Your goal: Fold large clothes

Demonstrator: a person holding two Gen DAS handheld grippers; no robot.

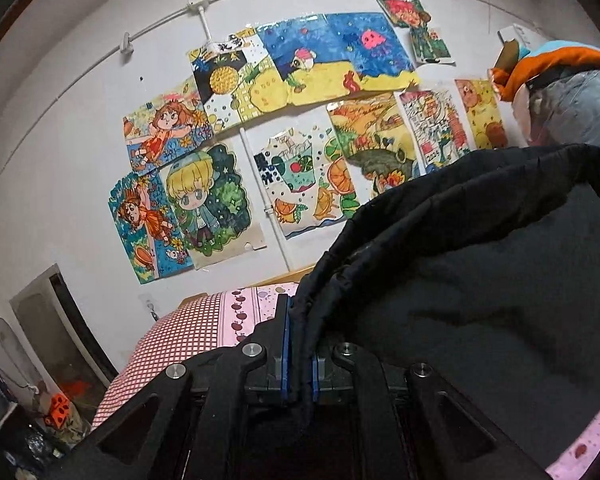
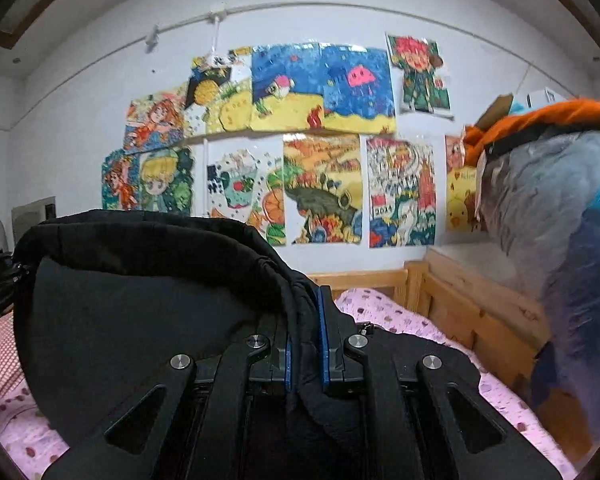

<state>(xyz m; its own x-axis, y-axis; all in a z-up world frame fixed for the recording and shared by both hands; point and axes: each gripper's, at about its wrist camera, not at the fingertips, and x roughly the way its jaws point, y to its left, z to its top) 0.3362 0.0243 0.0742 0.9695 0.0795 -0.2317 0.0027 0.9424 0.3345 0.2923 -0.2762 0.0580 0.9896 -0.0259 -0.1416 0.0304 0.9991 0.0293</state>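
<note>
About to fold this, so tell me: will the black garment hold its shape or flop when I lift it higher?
The garment probably flops: it sags in a curve between the grippers. Its puckered hem suggests light padding, so likely bulky, not heavy.

The black garment hides most of the bed.

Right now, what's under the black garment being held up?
Under the black garment lies a pink patterned bedsheet, with red checked fabric to the left. The sheet directly beneath the cloth is hidden.
</note>
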